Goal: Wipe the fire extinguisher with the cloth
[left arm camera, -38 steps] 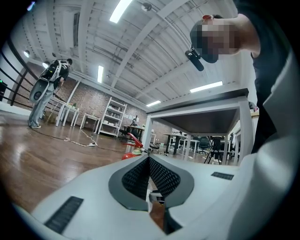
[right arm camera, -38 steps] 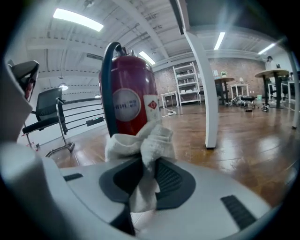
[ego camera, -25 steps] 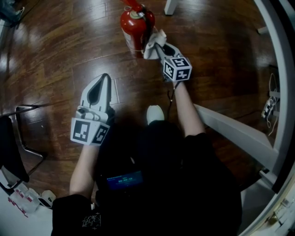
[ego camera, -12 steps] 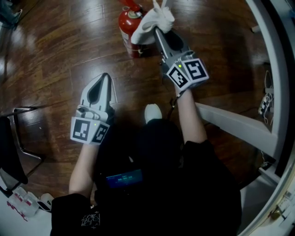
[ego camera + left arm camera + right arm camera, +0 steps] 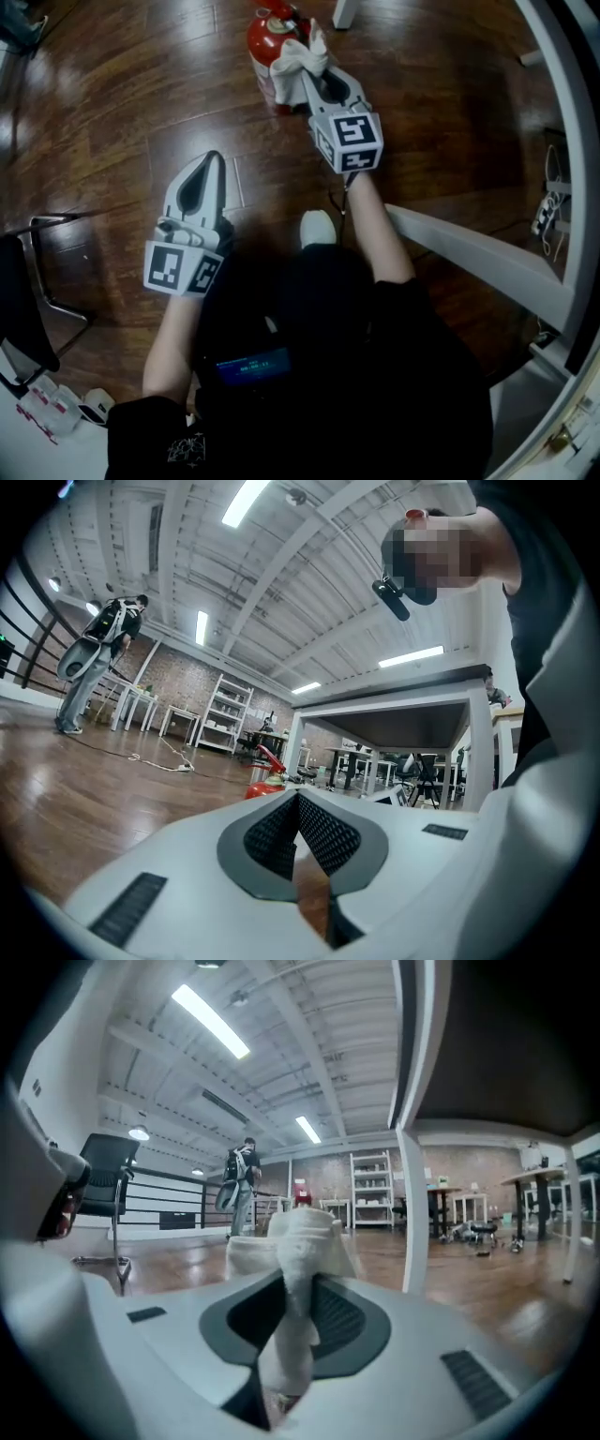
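Head view: fire extinguisher point(image 5: 263, 39) upright, cloth point(image 5: 298, 58) beside its top.

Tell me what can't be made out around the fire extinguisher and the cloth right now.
- Fire extinguisher top: head view, cut off by the upper edge.
- Its right side: head view, covered by the cloth in the right claw.
- Its body: right gripper view, hidden behind the cloth; only a red bit shows.
- Its label: left gripper view, too small, partly behind the left claw.
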Action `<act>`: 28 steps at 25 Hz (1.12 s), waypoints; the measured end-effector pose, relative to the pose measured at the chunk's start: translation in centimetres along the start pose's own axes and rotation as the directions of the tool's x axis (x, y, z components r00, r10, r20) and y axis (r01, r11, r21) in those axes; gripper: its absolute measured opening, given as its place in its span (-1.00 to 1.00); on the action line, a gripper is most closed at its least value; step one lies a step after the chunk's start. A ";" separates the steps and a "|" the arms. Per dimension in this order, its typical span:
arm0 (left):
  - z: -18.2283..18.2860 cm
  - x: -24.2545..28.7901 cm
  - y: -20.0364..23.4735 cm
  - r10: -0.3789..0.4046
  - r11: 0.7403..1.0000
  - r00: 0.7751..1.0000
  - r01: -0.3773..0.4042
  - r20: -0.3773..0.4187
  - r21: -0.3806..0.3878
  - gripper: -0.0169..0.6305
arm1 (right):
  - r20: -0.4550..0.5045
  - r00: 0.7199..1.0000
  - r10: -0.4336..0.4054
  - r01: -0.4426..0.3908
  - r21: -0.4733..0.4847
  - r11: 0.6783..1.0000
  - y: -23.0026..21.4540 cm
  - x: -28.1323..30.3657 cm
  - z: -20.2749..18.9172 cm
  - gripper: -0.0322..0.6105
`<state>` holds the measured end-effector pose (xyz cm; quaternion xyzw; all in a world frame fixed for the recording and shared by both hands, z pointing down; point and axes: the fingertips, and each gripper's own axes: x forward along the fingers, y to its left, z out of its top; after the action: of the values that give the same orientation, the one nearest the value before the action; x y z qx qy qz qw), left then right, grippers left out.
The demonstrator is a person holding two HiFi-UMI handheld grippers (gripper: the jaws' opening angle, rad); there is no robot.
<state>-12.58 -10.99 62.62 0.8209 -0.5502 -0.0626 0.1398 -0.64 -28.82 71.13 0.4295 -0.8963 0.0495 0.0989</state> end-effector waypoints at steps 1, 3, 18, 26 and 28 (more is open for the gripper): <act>-0.1 0.0 0.1 0.002 1.000 1.000 -0.002 -0.004 0.001 -0.94 | -0.032 0.999 0.002 -0.001 0.019 1.000 0.0 0.2 -2.1 -0.61; -0.4 0.0 0.4 0.008 1.000 1.000 -0.008 -0.010 0.002 -0.94 | -0.091 0.996 0.011 -0.006 0.055 0.998 0.1 0.8 -5.9 -0.61; -0.8 -0.2 0.6 0.029 1.000 0.999 -0.029 -0.016 0.000 -0.94 | -0.301 0.949 0.093 -0.067 0.096 0.993 1.0 3.8 -17.4 -0.59; -0.4 0.4 0.4 0.025 1.000 1.000 -0.025 -0.006 0.001 -0.94 | -0.155 0.980 0.129 -0.109 0.129 0.986 -0.1 1.1 -12.6 -0.60; -0.3 0.4 0.5 0.025 1.000 1.000 -0.025 -0.003 0.000 -0.94 | -0.063 0.991 0.115 -0.106 0.129 0.986 -1.3 -0.3 -9.4 -0.60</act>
<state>-12.74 -11.49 63.12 0.8140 -0.5602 -0.0596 0.1417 1.83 -27.80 80.29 0.3823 -0.9099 0.1264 0.1000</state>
